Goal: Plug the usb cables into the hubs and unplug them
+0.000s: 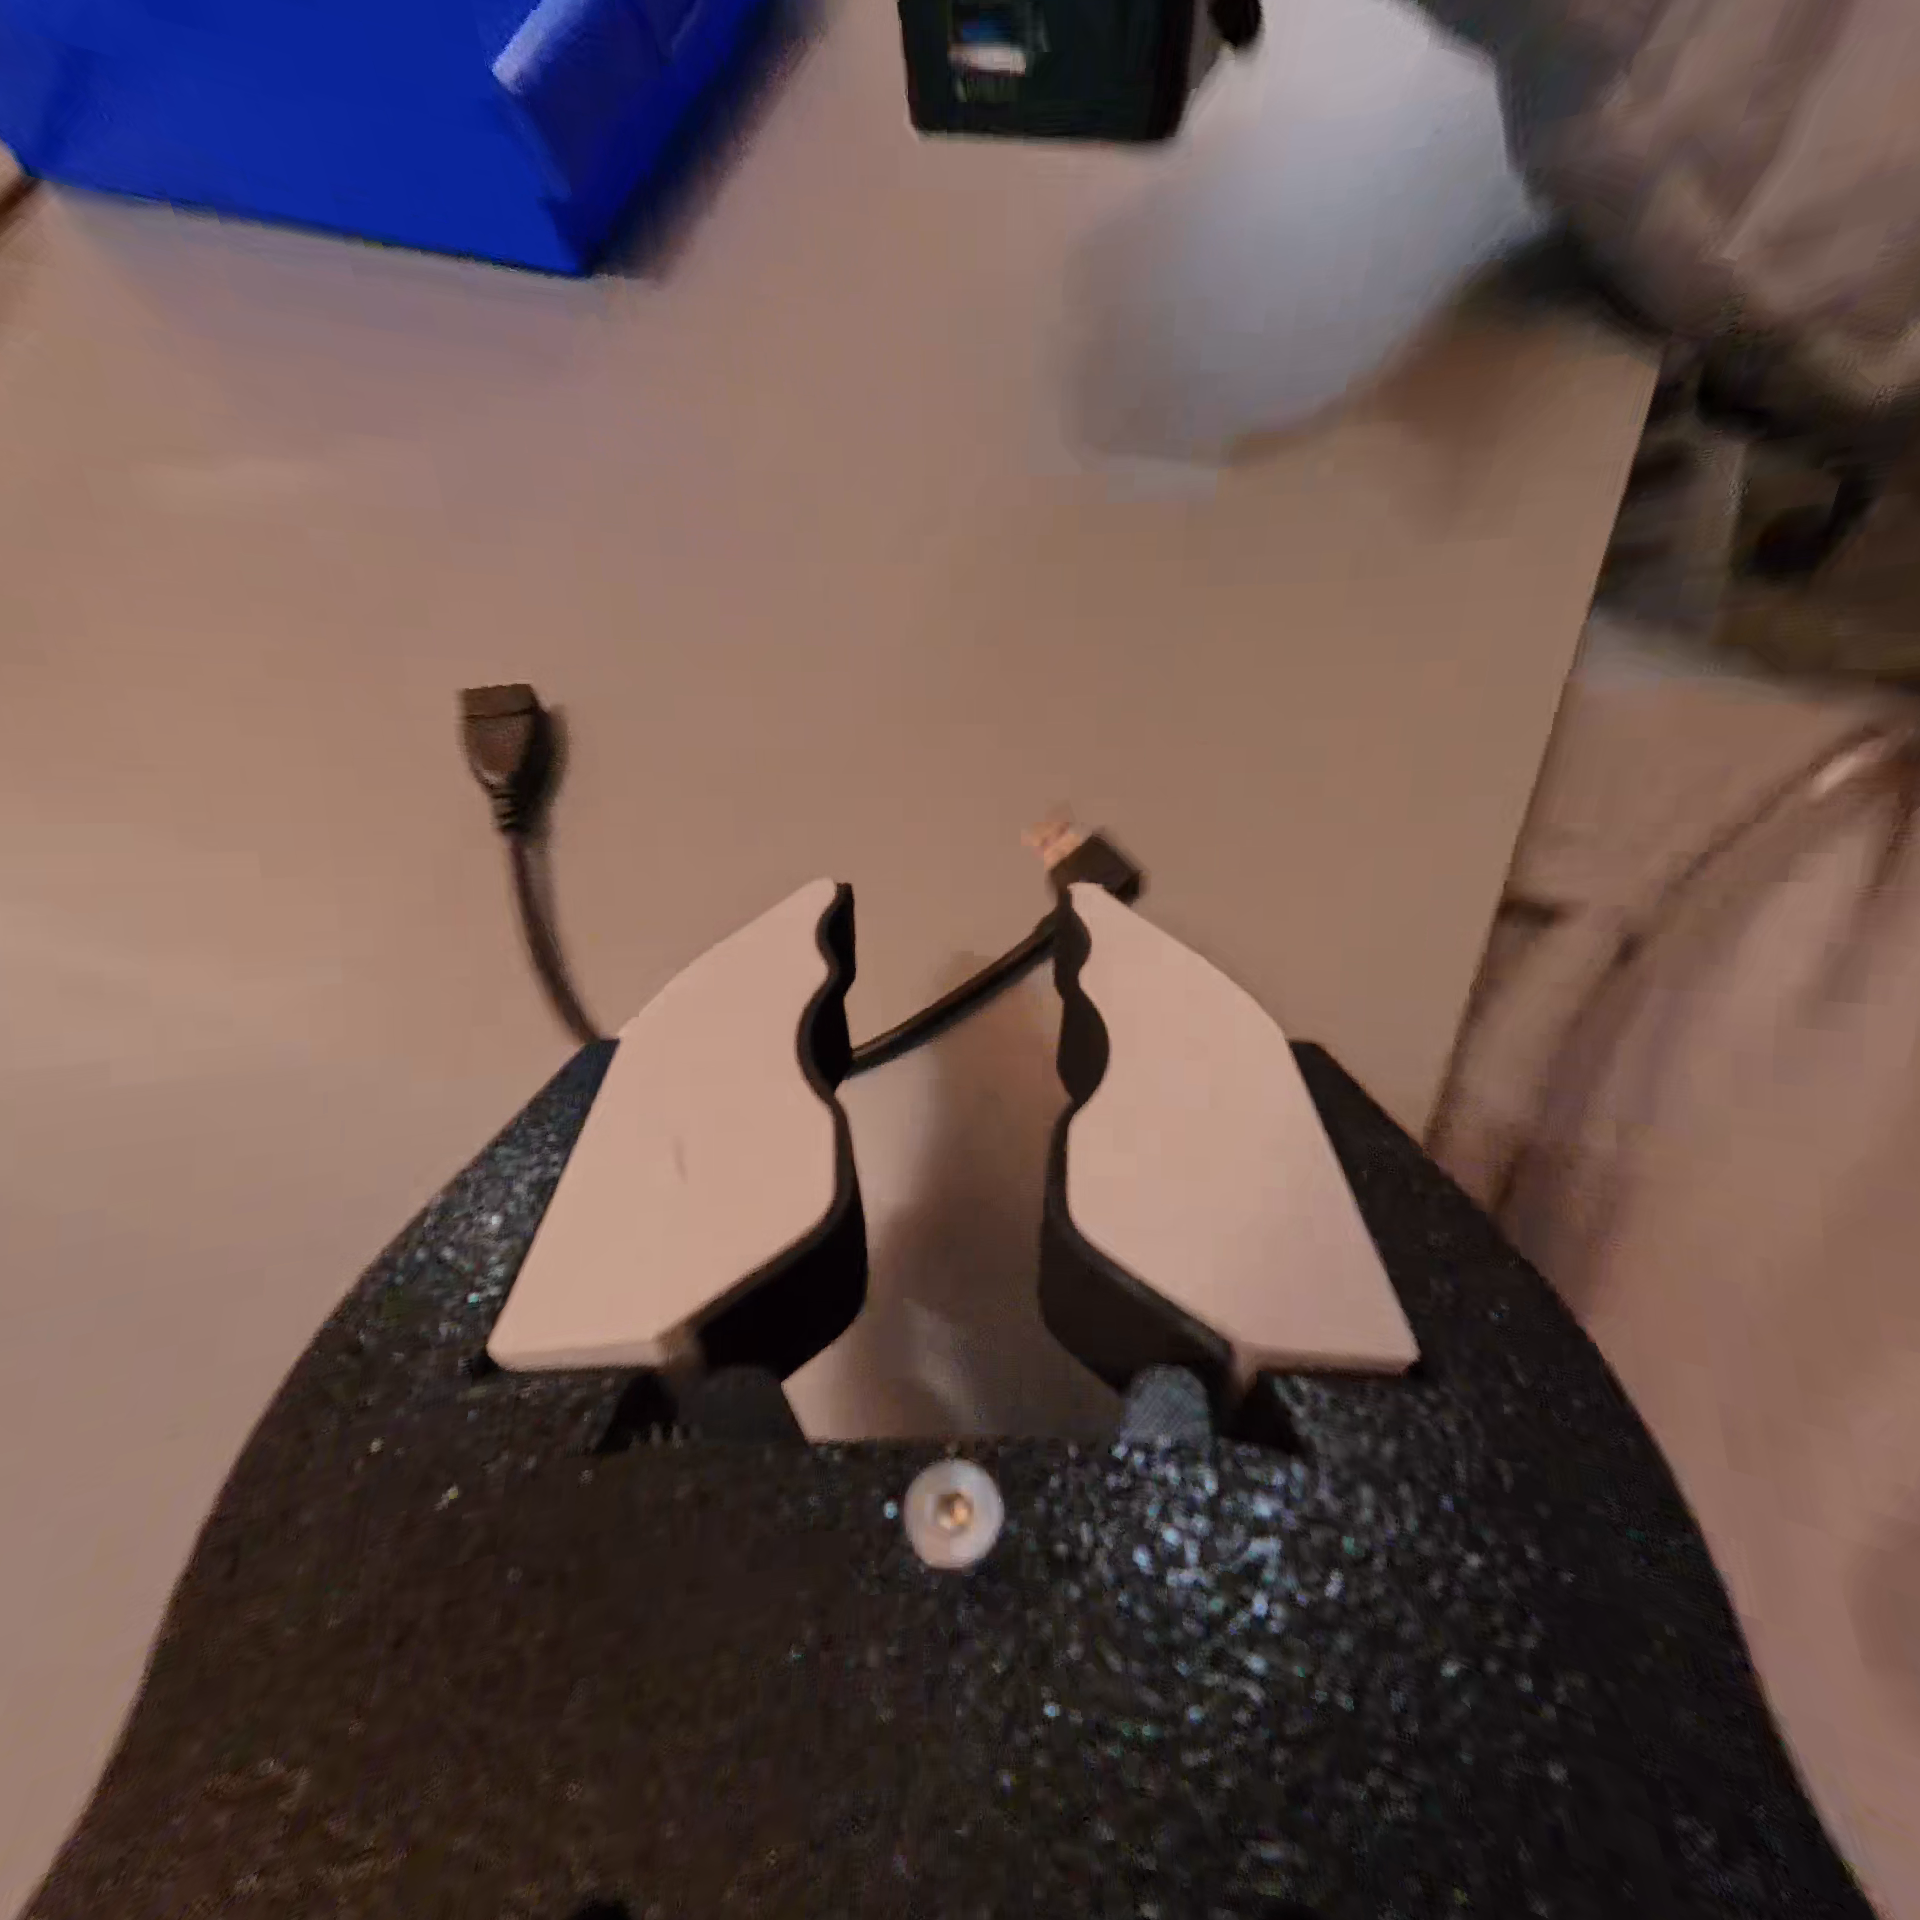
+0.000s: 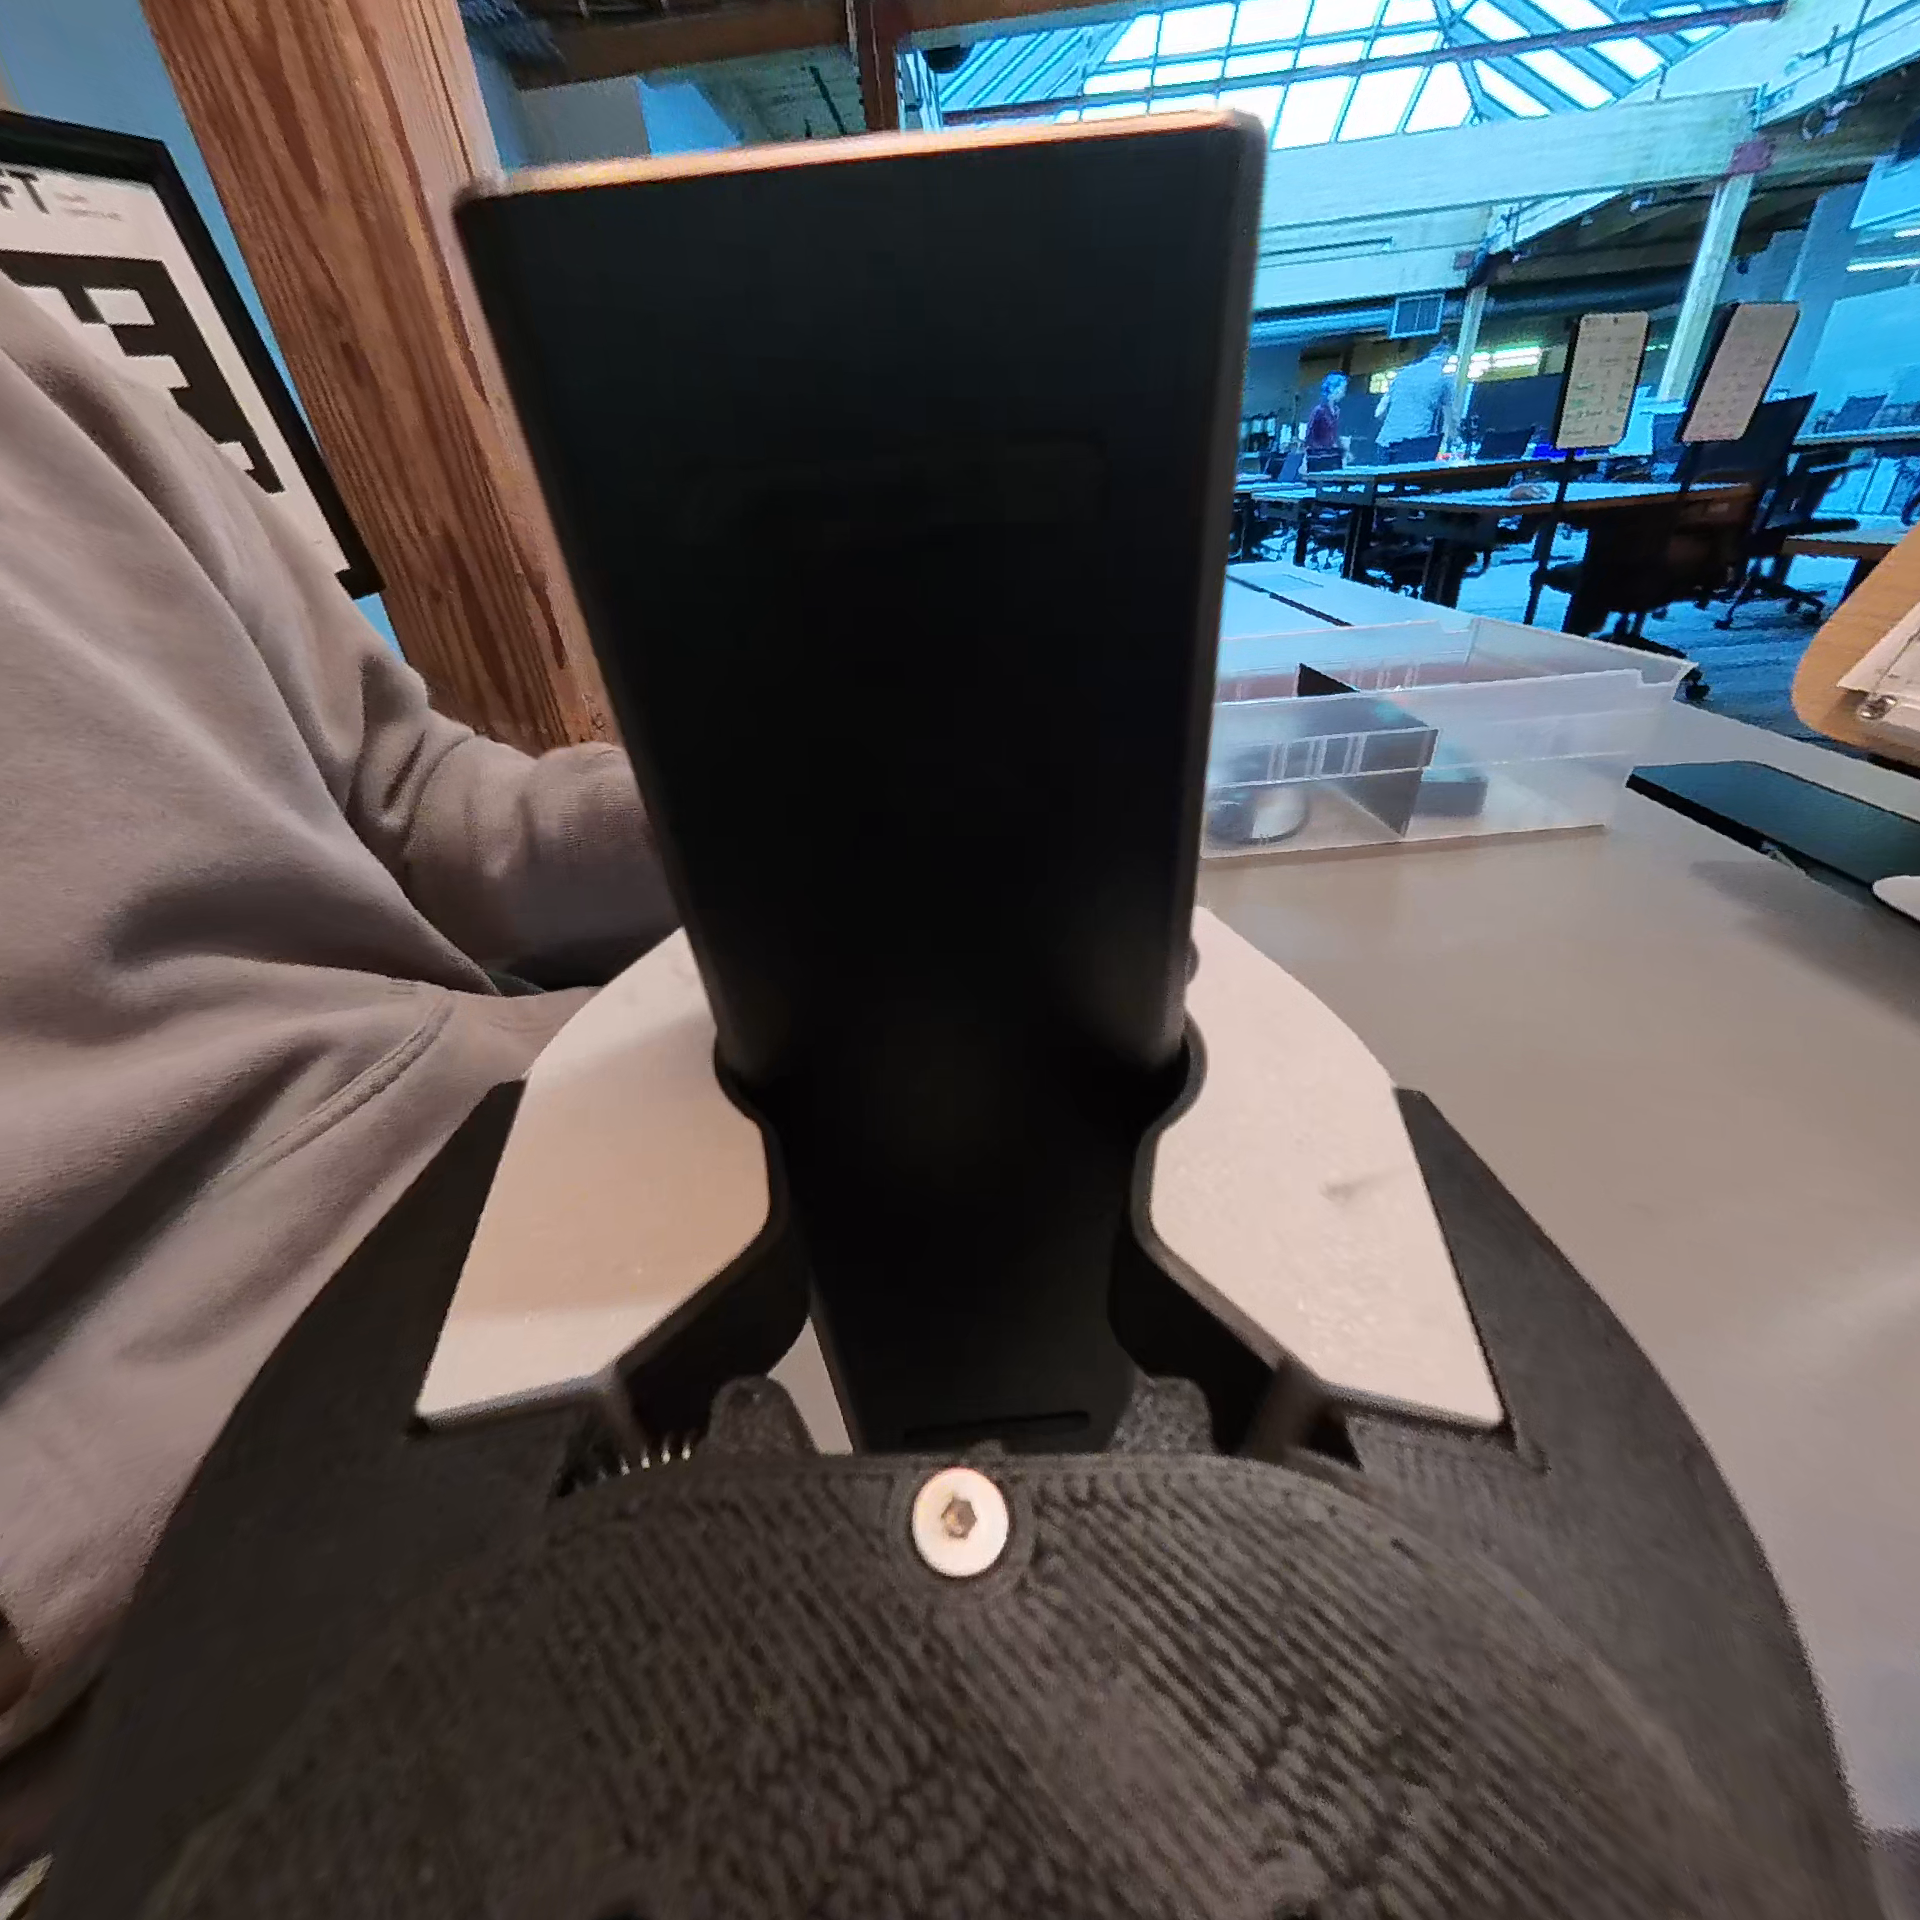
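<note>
Left wrist view: left gripper [image 1: 956, 914] spread and empty above one black cable [image 1: 940, 1013]; its male plug [image 1: 1081, 857] lies mid-frame, its socket end [image 1: 499, 732] centre left. Right gripper [image 2: 956, 1049] pinches one black hub [image 2: 873, 623], held upright. Risk, as judged: motion blur suggests haste; a skewed grasp on the plug could misalign insertion. One blue bin [image 1: 343, 114], upper left.

Bare table [image 1: 935, 520] ahead; blue bin [image 1: 364, 125], perhaps hub [image 1: 1049, 73], far edge.
</note>
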### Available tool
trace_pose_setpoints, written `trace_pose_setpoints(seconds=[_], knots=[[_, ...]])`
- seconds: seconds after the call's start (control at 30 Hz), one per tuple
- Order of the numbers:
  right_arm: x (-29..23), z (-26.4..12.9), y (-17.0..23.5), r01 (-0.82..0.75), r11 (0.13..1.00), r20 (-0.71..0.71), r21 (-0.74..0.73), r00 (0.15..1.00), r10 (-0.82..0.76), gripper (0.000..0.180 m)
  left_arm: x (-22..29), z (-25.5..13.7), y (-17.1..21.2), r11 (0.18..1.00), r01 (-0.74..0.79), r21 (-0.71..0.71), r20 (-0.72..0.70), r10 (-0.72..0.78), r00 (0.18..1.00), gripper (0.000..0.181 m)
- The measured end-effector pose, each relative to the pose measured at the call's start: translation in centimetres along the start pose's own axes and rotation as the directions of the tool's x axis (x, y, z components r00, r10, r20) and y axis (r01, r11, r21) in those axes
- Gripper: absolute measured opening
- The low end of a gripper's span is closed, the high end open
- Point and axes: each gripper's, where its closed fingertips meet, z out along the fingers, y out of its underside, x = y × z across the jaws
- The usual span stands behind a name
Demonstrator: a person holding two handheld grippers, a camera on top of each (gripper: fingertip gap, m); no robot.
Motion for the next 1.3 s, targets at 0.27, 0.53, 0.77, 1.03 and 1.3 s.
trace_pose_setpoints(seconds=[0.27, 0.53, 0.77, 1.03, 1.3], knots=[[0.3, -0.4, 0.2, -0.01, 1.0, 0.004, 0.028, 1.0, 0.01, 0.074, 3.1, 4.1, 1.3, 0.935, 0.251, -0.251, 0.097, -0.233, 0.968, 0.045], [0.3, -0.4, 0.0, -0.007, 0.999, 0.018, 0.04, 1.0, 0.006, 0.074, 1.8, 3.7, 1.6, 0.947, 0.124, -0.298, 0.07, -0.107, 0.992, 0.018], [0.4, -0.4, 0.1, 0.006, 1.0, -0.002, 0.02, 1.0, -0.006, 0.074, -0.3, 2.4, 1.6, 0.98, 0.161, -0.115, -0.103, -0.173, 0.98, 0.017], [0.2, -0.2, 0.1, 0.013, 1.0, 0.003, 0.012, 1.0, -0.013, 0.074, -1.9, -4.0, -3.1, 0.833, 0.342, 0.434, -0.453, -0.127, 0.882, 0.016], [0.0, 0.4, 0.7, 0.004, 1.0, 0.02, -0.012, 1.0, -0.004, 0.074, -1.9, -5.0, -2.7, 0.832, 0.3, 0.466, -0.439, -0.077, 0.895, 0.016]])
